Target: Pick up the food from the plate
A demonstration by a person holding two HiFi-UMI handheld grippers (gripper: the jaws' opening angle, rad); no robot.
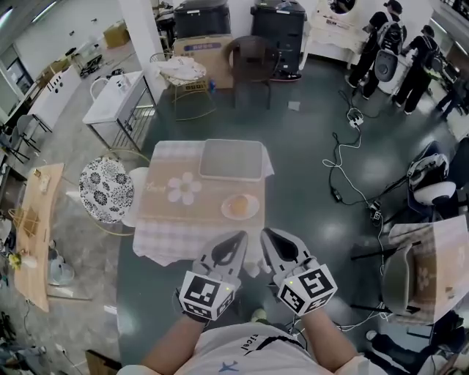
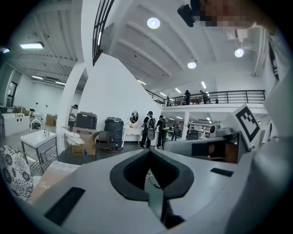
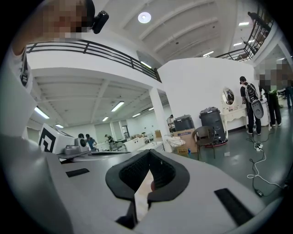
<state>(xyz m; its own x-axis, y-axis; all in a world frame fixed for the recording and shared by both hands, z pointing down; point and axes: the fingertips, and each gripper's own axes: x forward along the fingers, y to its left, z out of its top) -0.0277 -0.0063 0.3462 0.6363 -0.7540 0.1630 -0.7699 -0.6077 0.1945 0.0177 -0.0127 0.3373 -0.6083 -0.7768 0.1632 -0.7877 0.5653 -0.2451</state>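
A small white plate (image 1: 253, 212) carries a round, pale orange piece of food (image 1: 238, 206). It stands at the near right of a small table (image 1: 157, 238) covered with a checked cloth. My left gripper (image 1: 241, 236) and right gripper (image 1: 266, 234) hover side by side over the table's near edge, a short way short of the plate, both pointing toward it. In the left gripper view the jaws (image 2: 149, 151) meet at their tips with nothing between them. The right gripper (image 3: 149, 153) also has its tips together and holds nothing. Neither gripper view shows the plate.
A grey tray (image 1: 231, 160) lies at the table's far side. A chair with a black-and-white patterned cushion (image 1: 106, 189) stands at the left. Cables (image 1: 343, 170) run over the floor at the right. A brown chair (image 1: 253, 62), black bins (image 1: 278, 22) and standing people (image 1: 388, 44) are further back.
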